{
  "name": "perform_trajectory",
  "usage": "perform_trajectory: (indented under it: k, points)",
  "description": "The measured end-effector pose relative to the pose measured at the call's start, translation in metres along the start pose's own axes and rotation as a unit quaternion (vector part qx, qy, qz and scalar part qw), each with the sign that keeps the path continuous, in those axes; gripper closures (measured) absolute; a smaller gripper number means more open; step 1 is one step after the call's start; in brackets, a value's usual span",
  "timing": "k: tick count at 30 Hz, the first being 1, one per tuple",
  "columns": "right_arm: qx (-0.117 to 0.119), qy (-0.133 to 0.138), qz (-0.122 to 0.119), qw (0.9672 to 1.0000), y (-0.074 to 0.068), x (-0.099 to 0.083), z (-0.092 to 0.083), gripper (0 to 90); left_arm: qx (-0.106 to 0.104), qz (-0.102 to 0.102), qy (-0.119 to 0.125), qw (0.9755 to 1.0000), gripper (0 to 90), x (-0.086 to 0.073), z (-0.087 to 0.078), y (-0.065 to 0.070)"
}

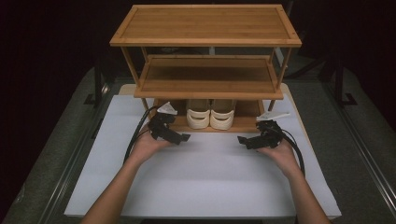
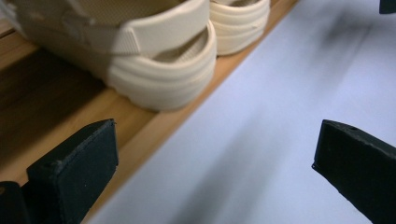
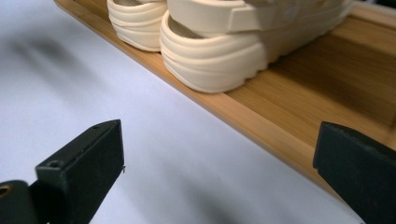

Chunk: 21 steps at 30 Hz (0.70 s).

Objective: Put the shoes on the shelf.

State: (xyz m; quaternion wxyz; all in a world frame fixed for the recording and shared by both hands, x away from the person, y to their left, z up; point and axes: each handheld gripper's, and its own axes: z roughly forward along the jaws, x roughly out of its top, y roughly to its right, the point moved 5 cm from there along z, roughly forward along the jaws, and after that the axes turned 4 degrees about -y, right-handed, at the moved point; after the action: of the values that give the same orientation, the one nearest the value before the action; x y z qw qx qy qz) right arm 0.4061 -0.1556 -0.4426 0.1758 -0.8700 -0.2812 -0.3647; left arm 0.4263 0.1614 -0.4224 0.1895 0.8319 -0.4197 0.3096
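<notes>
The white table (image 1: 205, 182) lies bare in front of the 3-tier bamboo shelf rack (image 1: 205, 42). On its lowest shelf, 2 cream chunky-soled sandals (image 1: 210, 117) block the middle; wooden room stays open on either side, under the low middle shelf (image 1: 208, 77).

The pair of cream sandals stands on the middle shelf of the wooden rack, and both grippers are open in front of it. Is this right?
Not quite. The cream sandals stand on the bottom shelf of the wooden rack, not the middle one, as the high view shows. The left gripper and right gripper are indeed open in front.
</notes>
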Motion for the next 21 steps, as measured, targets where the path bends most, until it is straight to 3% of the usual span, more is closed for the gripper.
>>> perform_trajectory:
  k: [6, 9, 21]
  points:
    - [-0.021, -0.015, 0.004, 0.9996, -0.001, -0.022, -0.023, 1.8, 0.012, -0.008, 0.013, 0.9998, 0.0, -0.028, -0.025, 0.006]
    - [-0.029, -0.007, 0.009, 0.9995, -0.002, -0.033, -0.034, 1.8, 0.018, -0.018, 0.022, 0.9994, 0.0, -0.047, -0.039, 0.009]
    - [-0.052, -0.009, 0.02, 0.9984, -0.007, -0.086, -0.068, 1.8, 0.062, -0.037, 0.004, 0.9974, 0.0, -0.116, -0.077, 0.019]
